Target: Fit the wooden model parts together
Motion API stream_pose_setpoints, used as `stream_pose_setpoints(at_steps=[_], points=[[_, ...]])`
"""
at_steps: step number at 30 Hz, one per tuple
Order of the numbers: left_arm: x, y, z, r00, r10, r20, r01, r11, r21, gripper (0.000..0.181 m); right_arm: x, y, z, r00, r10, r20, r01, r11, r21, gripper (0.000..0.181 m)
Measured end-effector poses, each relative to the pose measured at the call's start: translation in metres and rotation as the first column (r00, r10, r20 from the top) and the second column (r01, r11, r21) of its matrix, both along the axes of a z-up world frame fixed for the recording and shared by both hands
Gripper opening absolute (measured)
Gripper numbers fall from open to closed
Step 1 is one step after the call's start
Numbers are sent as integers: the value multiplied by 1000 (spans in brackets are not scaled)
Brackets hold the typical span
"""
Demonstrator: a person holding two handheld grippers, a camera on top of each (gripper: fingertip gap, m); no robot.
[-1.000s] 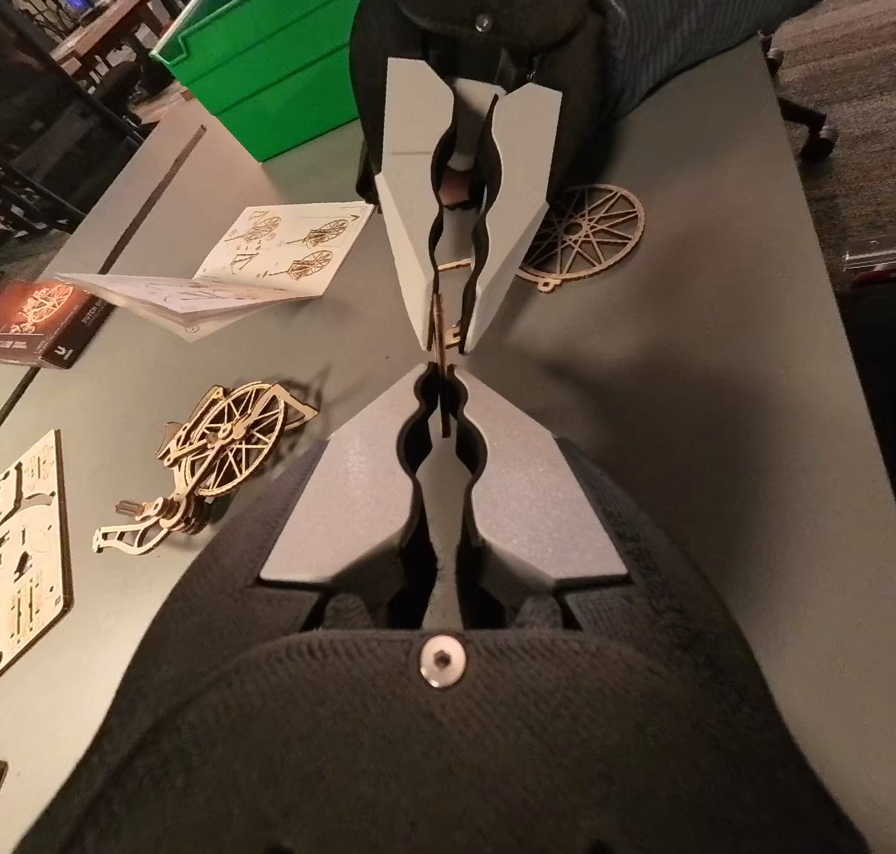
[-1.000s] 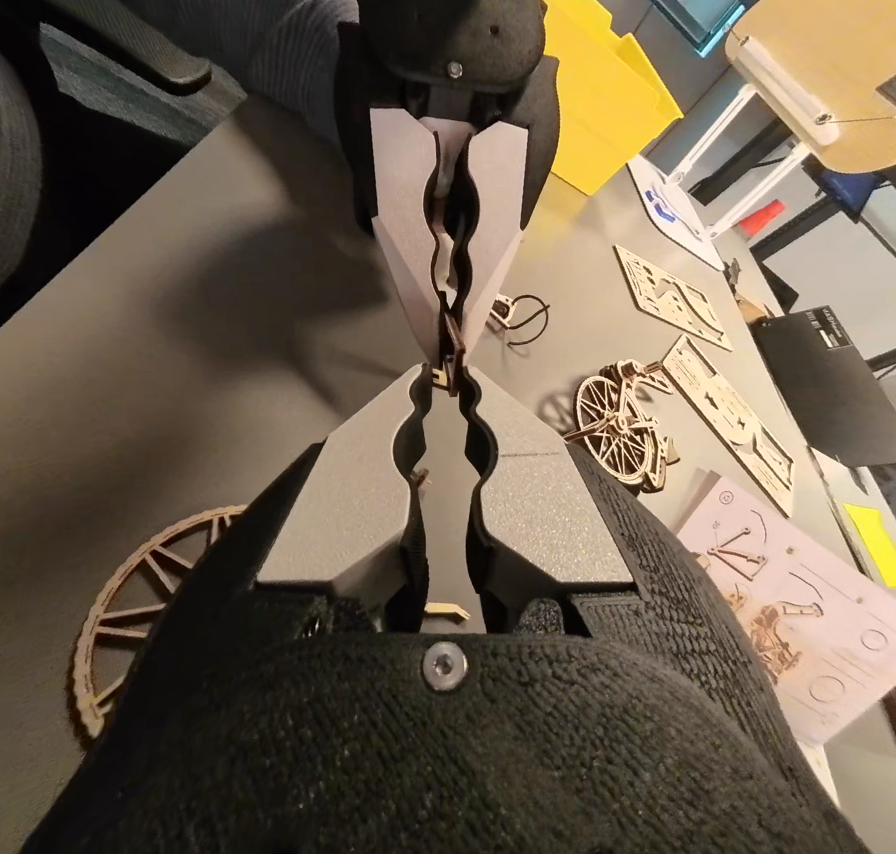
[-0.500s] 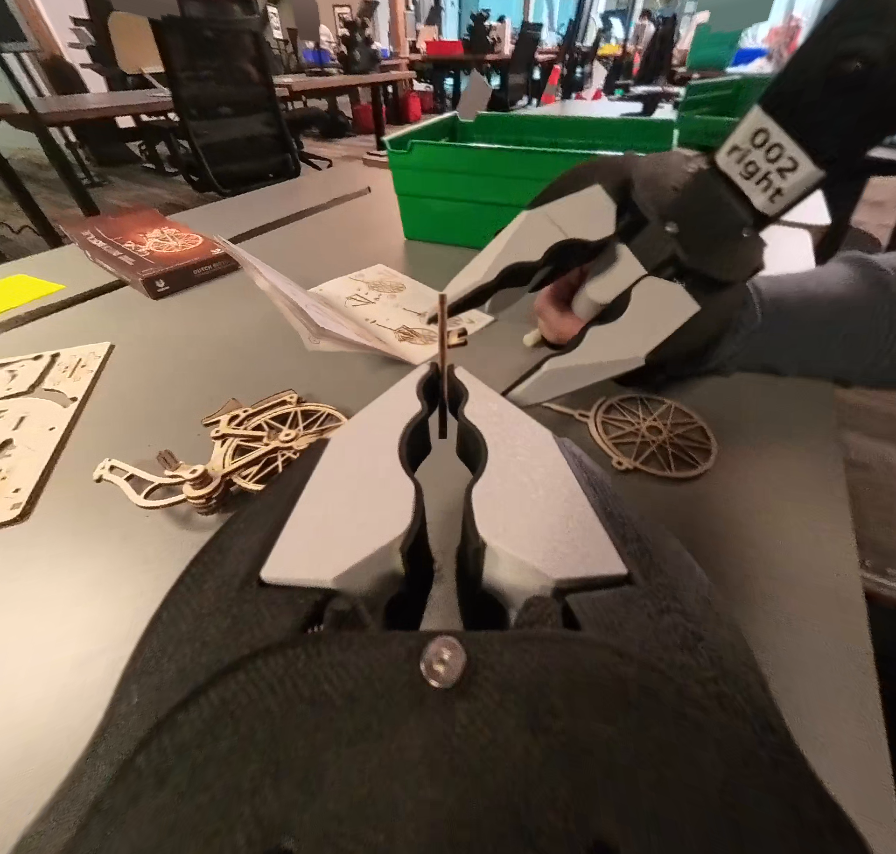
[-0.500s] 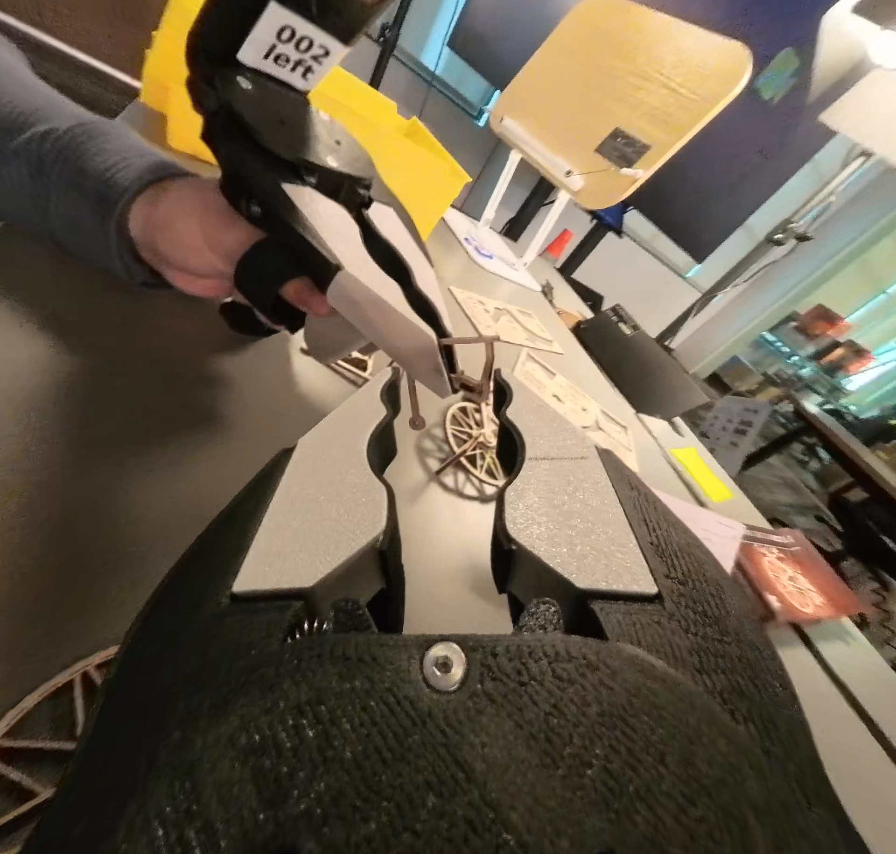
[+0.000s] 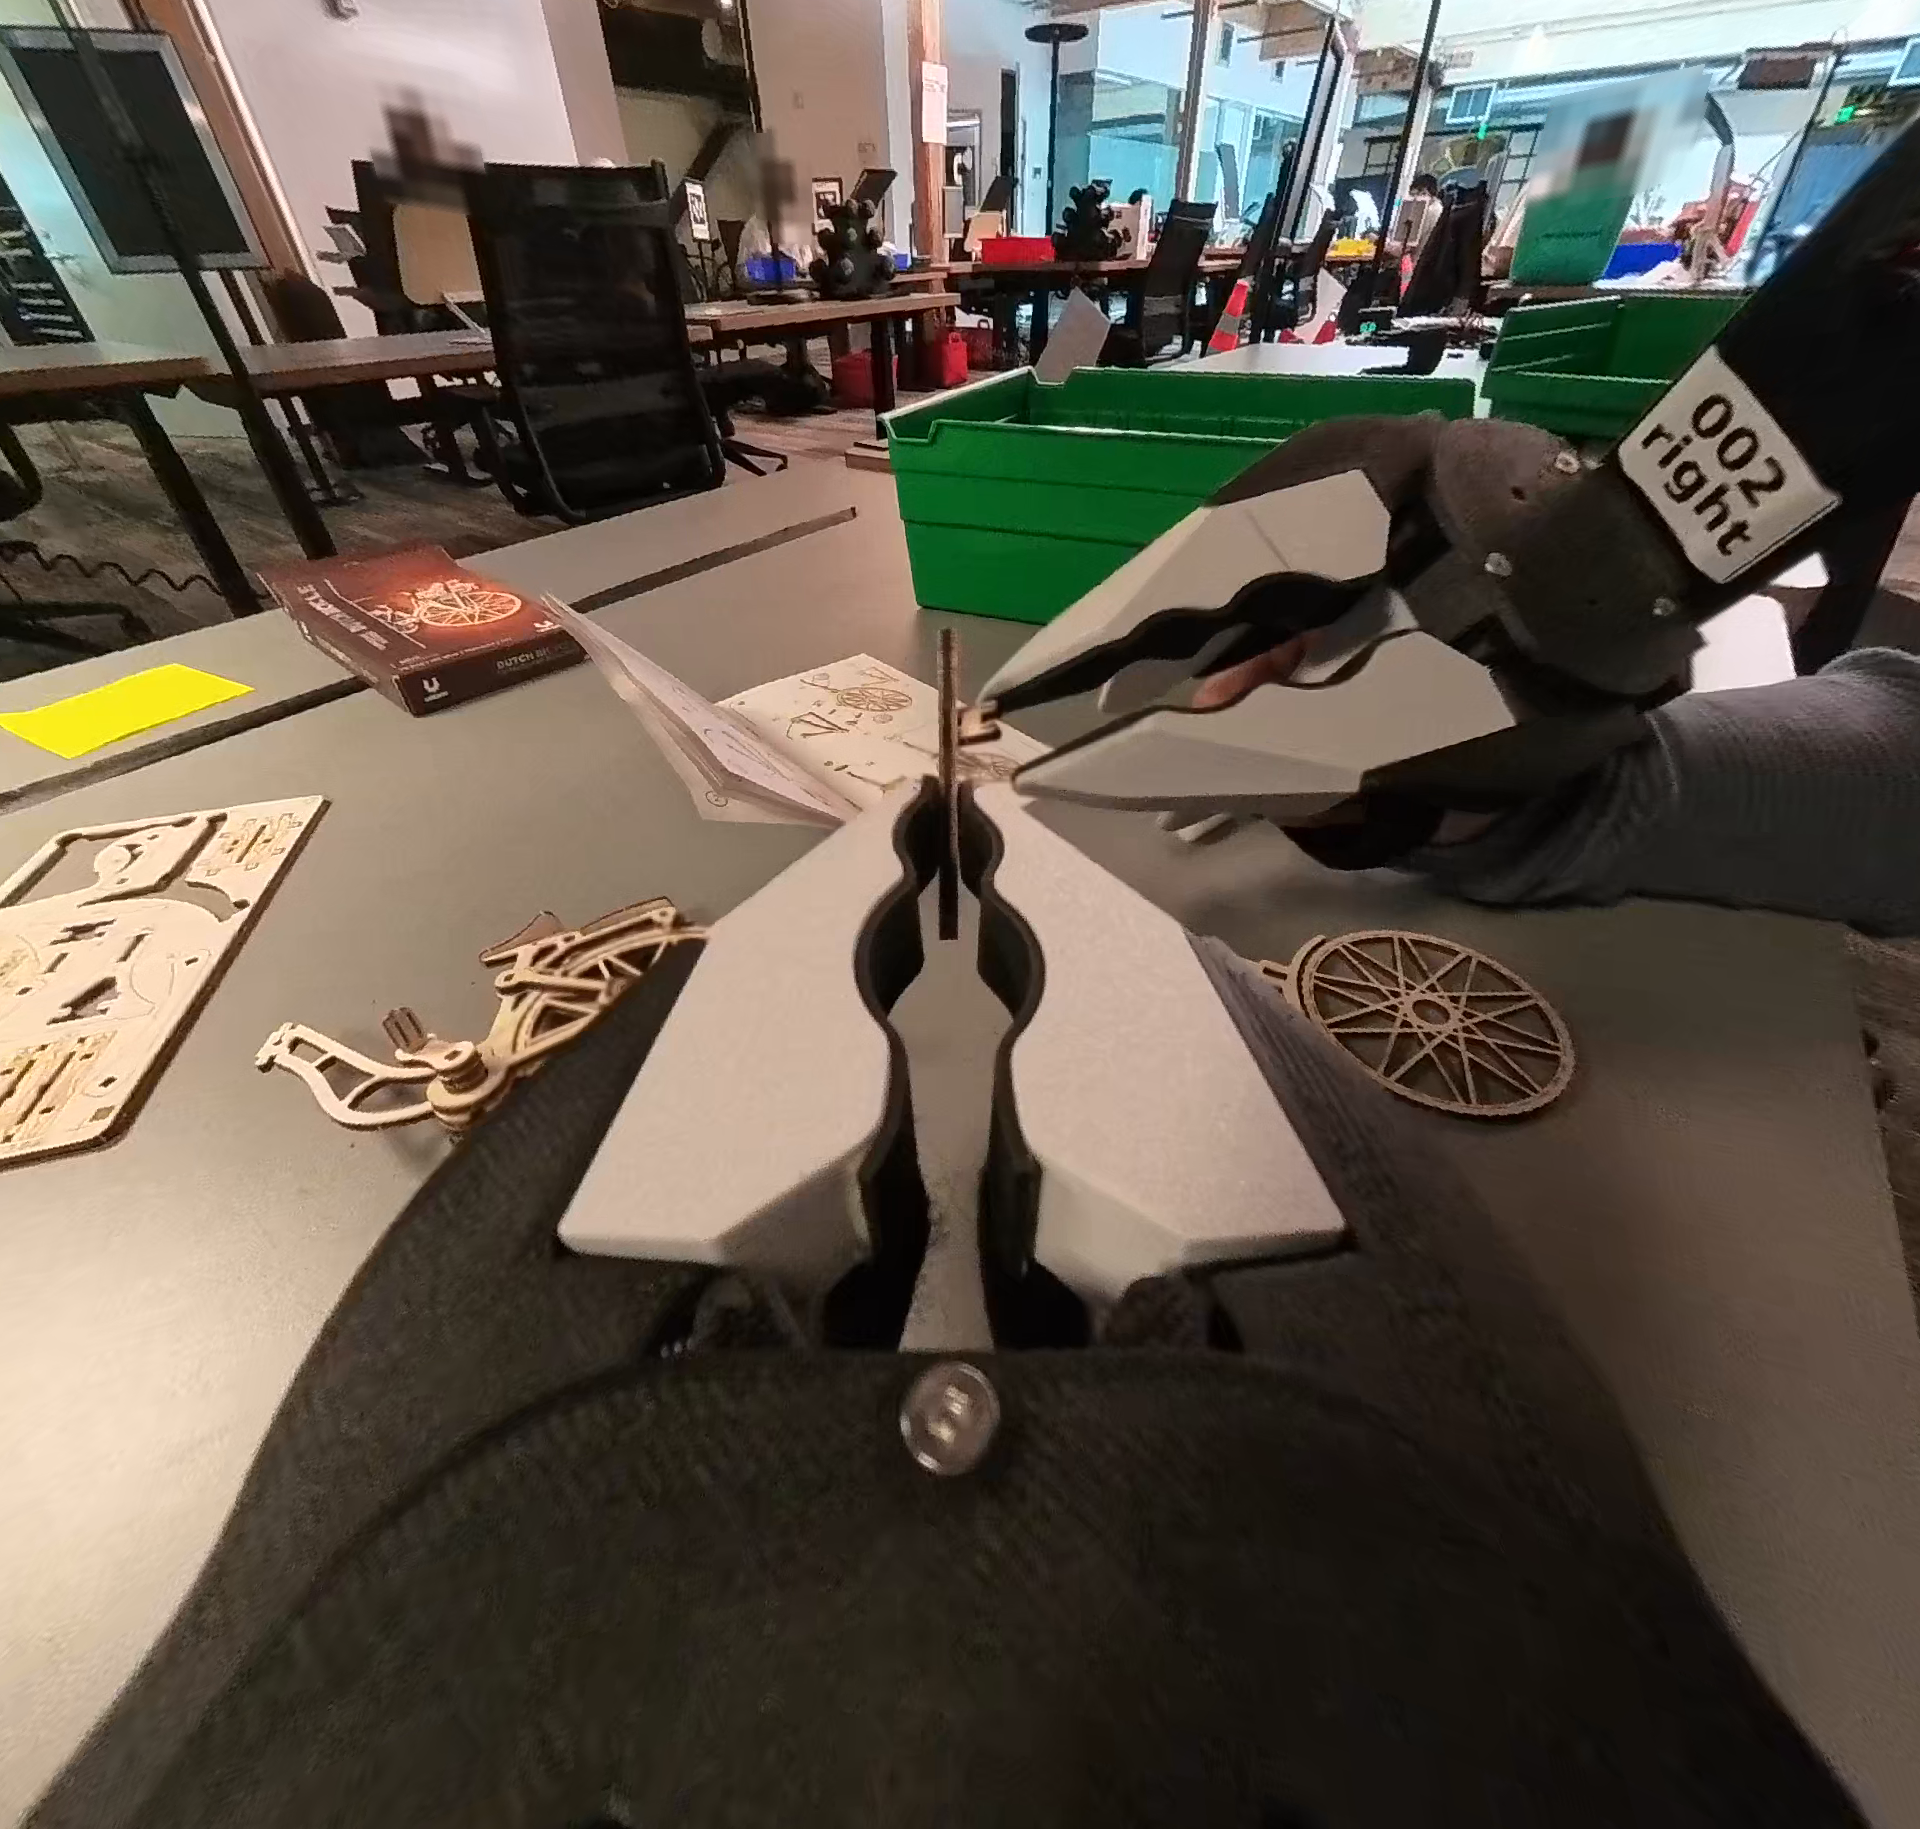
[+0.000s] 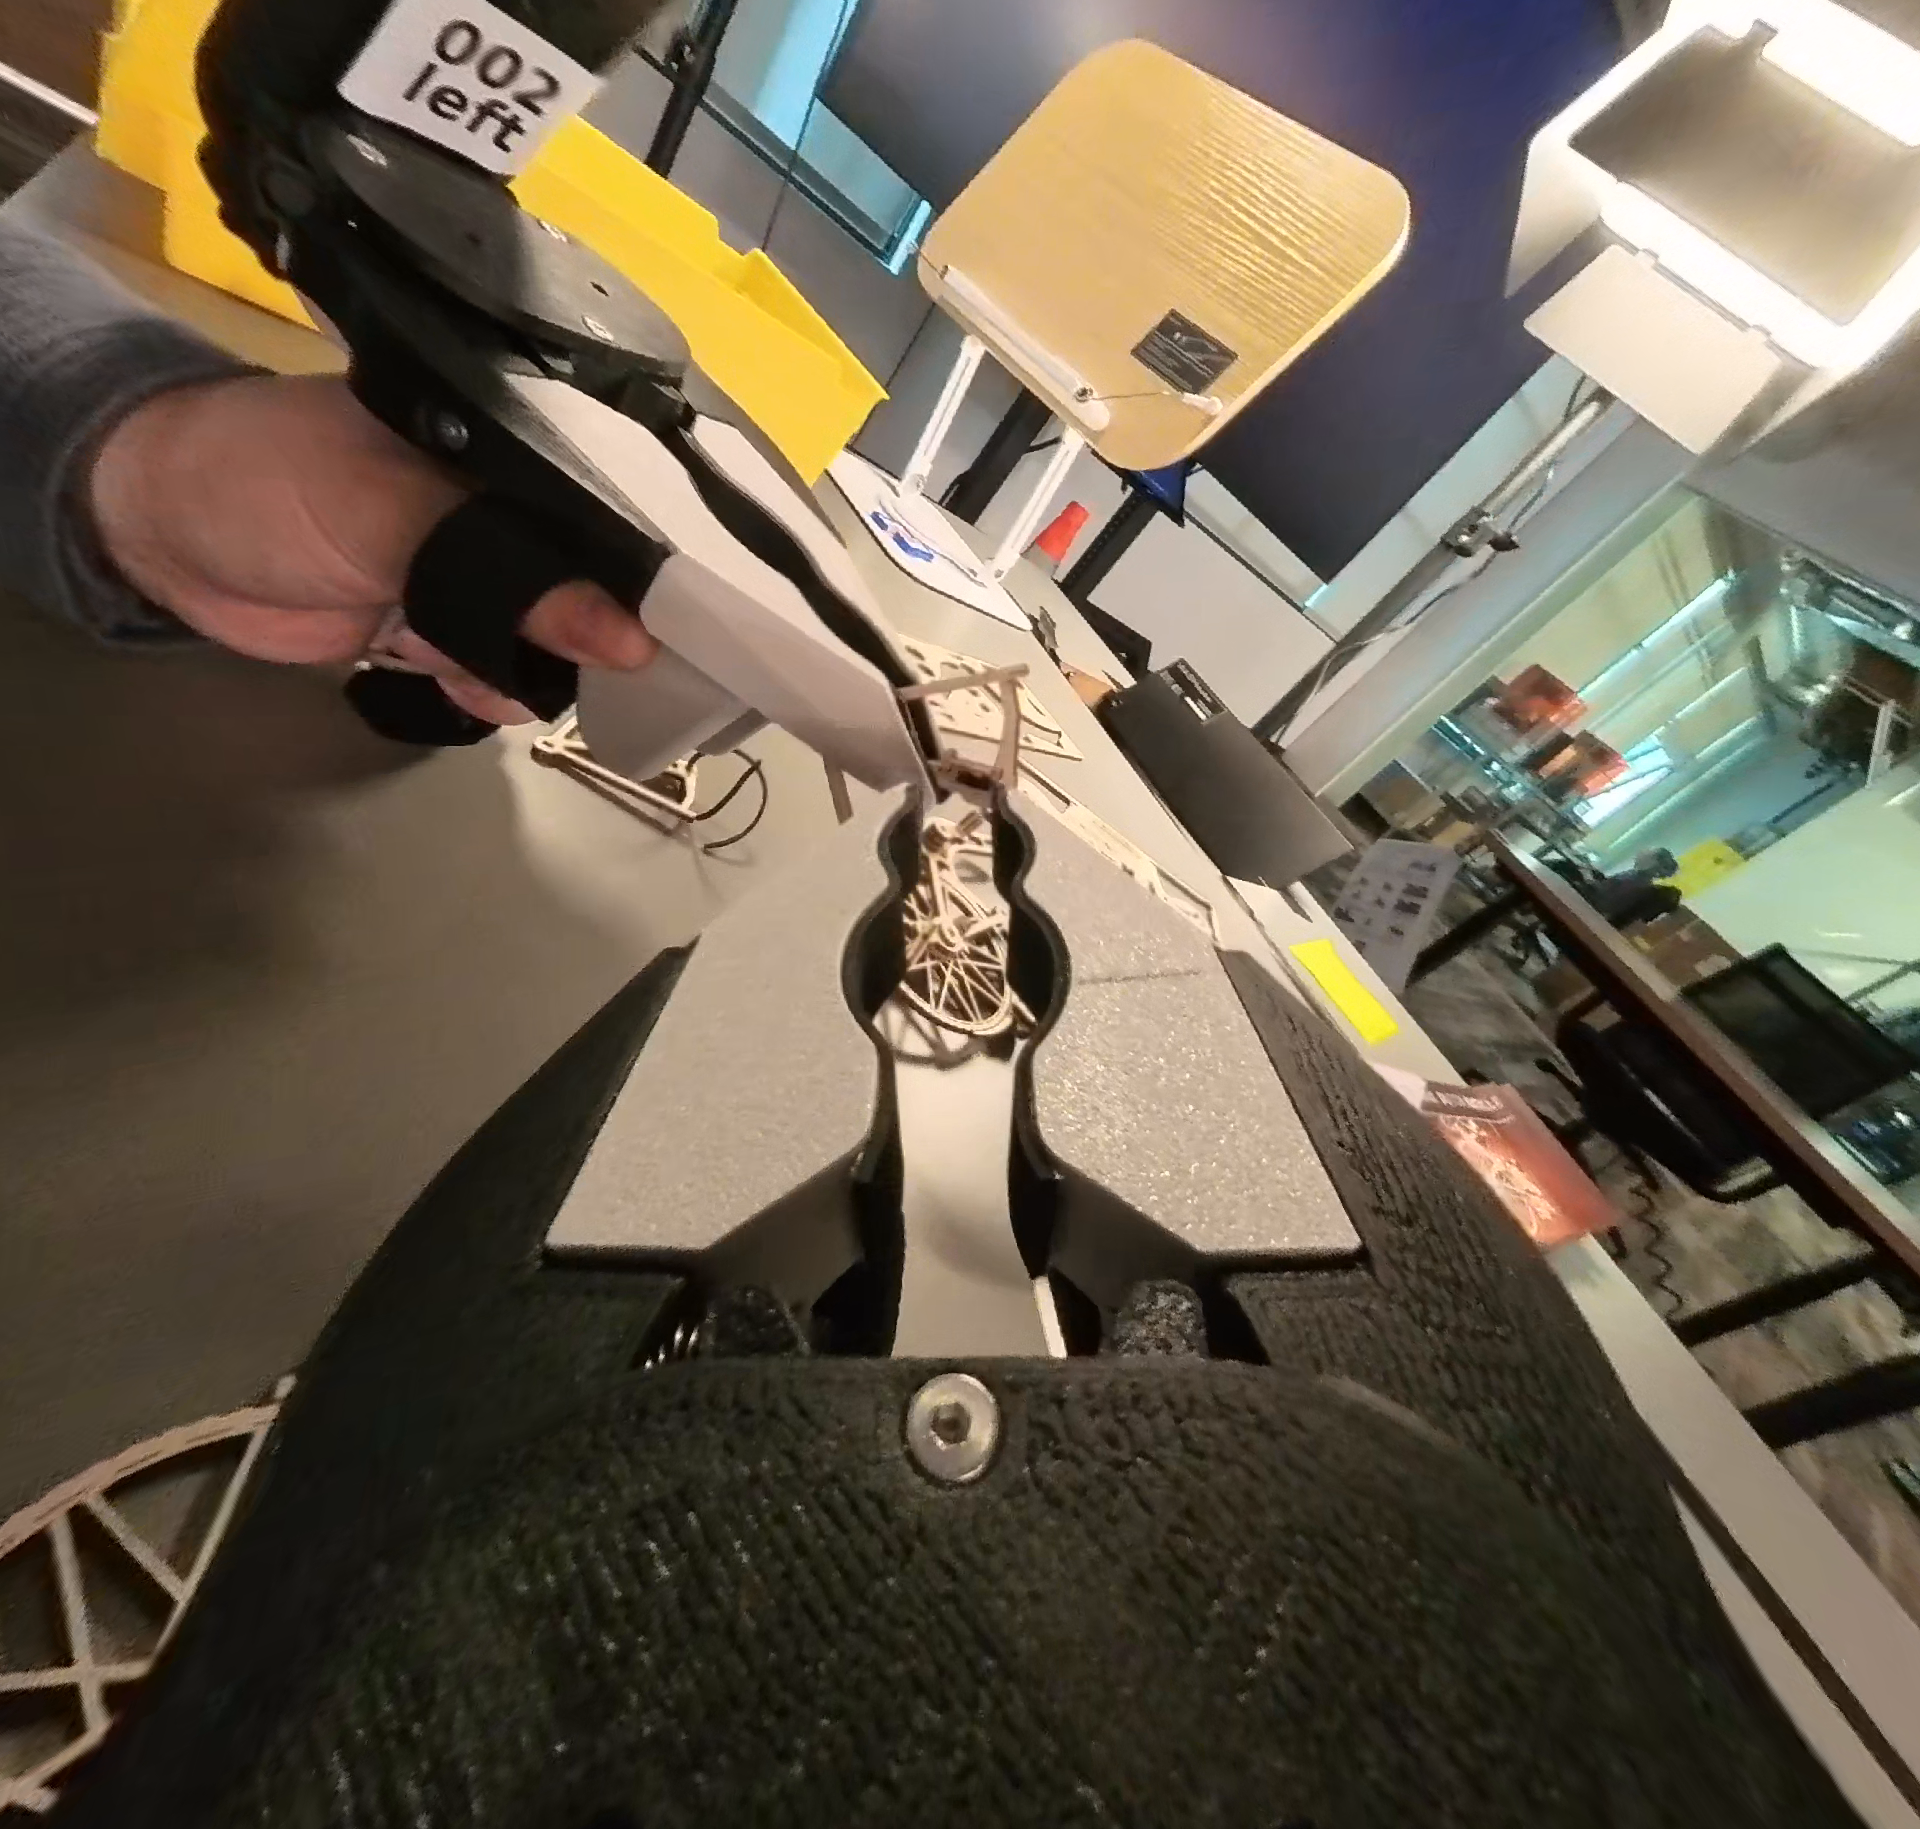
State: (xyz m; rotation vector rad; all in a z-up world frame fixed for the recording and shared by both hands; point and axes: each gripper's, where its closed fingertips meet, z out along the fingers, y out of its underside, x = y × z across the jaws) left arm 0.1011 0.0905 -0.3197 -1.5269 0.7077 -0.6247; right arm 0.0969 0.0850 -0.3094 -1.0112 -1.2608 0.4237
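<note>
My left gripper (image 5: 948, 813) is shut on a thin wooden frame part (image 5: 948, 678), held upright and seen edge-on above the grey table (image 5: 436, 844). In the right wrist view the frame part (image 6: 1006, 730) shows as thin joined bars at the left gripper's tip (image 6: 914, 740). My right gripper (image 6: 954, 803) comes in from the right (image 5: 1003, 745). Its jaws stand slightly apart around a small wooden tab (image 5: 977, 721) on the frame's side. The upper jaw touches the tab and the lower jaw is apart from it.
A partly built wooden bicycle (image 5: 520, 1010) lies on the left, a loose spoked wheel (image 5: 1434, 1021) on the right. An open instruction booklet (image 5: 831, 730), a dark box (image 5: 426, 626), a cut-out wooden sheet (image 5: 104, 948) and a green bin (image 5: 1091, 491) lie around. A yellow bin (image 6: 665, 252) stands behind. Only a small space, under 4 cm, lies between the two pairs of fingers. Both grippers' tips are roughly 15 cm from the partly built wooden bicycle (image 5: 520, 1010).
Both grippers tilted up from pointing down at the table to nearly level. The right gripper let go, opened wide, and has now narrowed around the tab. The left kept its hold.
</note>
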Motion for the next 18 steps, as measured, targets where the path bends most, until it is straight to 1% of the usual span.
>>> stream_pose_setpoints(at_steps=[4, 7, 10, 13, 14, 16, 17, 18], points=[[0, 1, 3, 1000, 19, 11, -19, 1000, 20, 1, -1, 2, 4, 999, -38, -33, 37, 999, -10, 9], [1, 2, 7, 998, 19, 57, -20, 1000, 5, 1, -1, 5, 9, 995, -66, -68, 65, 998, -19, 6], [1, 5, 8, 997, 35, 76, -34, 999, -10, 2, -1, 8, 11, 992, -99, -80, 98, 995, -19, 8], [0, 10, 3, 996, 70, 54, -68, 997, -31, 1, 0, 12, 16, 984, -142, -111, 139, 990, -31, 11], [-1, 11, 3, 996, 82, 46, -81, 996, -23, 1, 1, 15, 18, 979, -159, -124, 152, 986, -62, 10], [-6, 16, 5, 992, 128, 20, -129, 991, 24, 2, 0, 17, 26, 968, -161, -191, 128, 976, -174, 8], [-11, 19, 11, 985, 171, 3, -170, 982, 87, 2, -1, 19, 32, 958, -160, -238, 100, 964, -246, 6], [-18, 23, 19, 973, 231, -24, -223, 958, 182, 1, -3, 21, 38, 945, -151, -289, 51, 944, -327, 6]])
